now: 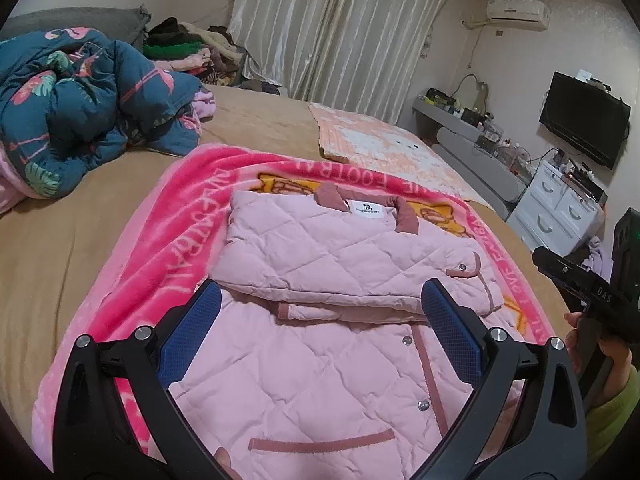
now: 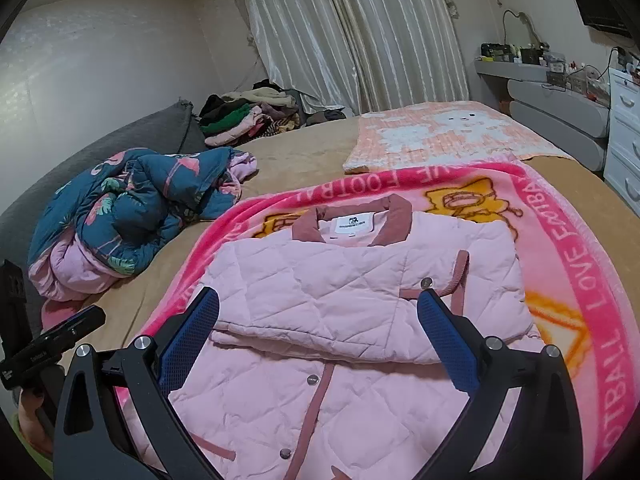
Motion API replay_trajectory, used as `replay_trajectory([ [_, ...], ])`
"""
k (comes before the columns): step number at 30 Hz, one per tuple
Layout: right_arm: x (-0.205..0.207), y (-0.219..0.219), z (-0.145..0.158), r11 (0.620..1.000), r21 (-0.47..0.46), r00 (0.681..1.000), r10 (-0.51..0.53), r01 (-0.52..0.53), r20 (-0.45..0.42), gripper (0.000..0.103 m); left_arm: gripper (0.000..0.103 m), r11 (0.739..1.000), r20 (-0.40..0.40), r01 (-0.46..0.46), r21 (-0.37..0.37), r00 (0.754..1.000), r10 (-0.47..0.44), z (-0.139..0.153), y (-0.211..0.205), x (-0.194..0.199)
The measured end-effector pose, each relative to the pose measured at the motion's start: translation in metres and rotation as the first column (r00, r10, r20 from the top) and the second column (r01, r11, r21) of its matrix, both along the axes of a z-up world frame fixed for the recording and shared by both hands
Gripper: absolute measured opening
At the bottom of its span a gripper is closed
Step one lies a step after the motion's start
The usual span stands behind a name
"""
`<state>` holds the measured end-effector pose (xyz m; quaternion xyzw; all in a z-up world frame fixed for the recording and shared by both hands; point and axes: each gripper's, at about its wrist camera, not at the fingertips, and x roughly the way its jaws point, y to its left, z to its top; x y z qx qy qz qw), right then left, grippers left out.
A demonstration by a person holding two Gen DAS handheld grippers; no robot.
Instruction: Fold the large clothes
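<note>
While both the left hand-held gripper (image 1: 322, 320) and right hand-held gripper (image 2: 318, 326) hover wide open and empty, the pink quilted jacket (image 1: 320, 280) lies directly ahead, collar far, hem probably nearest, equally reachable.

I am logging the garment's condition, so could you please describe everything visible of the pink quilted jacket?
The pink quilted jacket is pale pink, padded fabric with diamond stitching, darker rose collar, placket and pocket trim, metal snap buttons and a white neck label. It lies front up on the pink fleece football blanket on the bed, sleeves folded across the chest, lower half still flat. Neither open gripper touches it.
</note>
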<state>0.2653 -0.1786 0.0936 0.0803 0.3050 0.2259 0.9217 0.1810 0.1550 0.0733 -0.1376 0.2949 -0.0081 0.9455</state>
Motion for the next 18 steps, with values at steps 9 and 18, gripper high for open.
replay_trajectory([
  [9,-0.019,0.002,0.01,0.999,-0.018,0.999,0.028,-0.027,0.045,0.099,0.094,1.0,0.016,-0.002,0.031,1.0,0.002,0.008,-0.012,-0.021],
  [18,-0.041,-0.008,0.019,0.999,-0.035,0.996,0.039,-0.037,0.078,0.099,0.094,0.997,0.016,-0.005,0.078,1.0,0.003,0.01,-0.028,-0.044],
])
